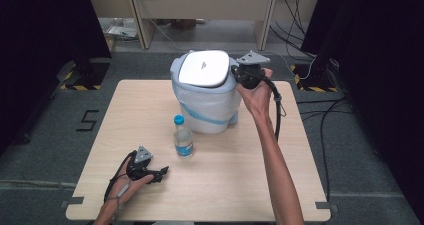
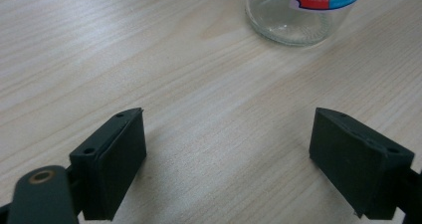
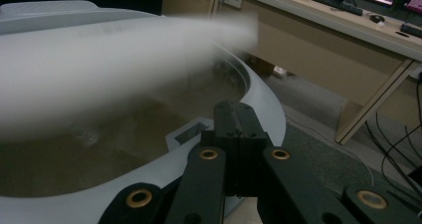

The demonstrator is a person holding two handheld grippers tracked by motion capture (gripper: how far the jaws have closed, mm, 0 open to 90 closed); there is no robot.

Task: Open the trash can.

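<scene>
Right gripper [image 1: 239, 74] jaws fully closed at far bin's [image 1: 210, 105] rim beneath raised lid [image 1: 204, 67], left gripper [image 1: 162, 172] wide open, empty, near bottle [image 1: 183, 137], label unreadable.

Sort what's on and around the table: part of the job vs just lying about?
In play:
- white lidded bin, lid raised a little
- right gripper, shut, at the bin's rim
- water bottle, upright
- left gripper, open, short of the bottle

Lying about:
- desk behind the table
- floor cables
</scene>
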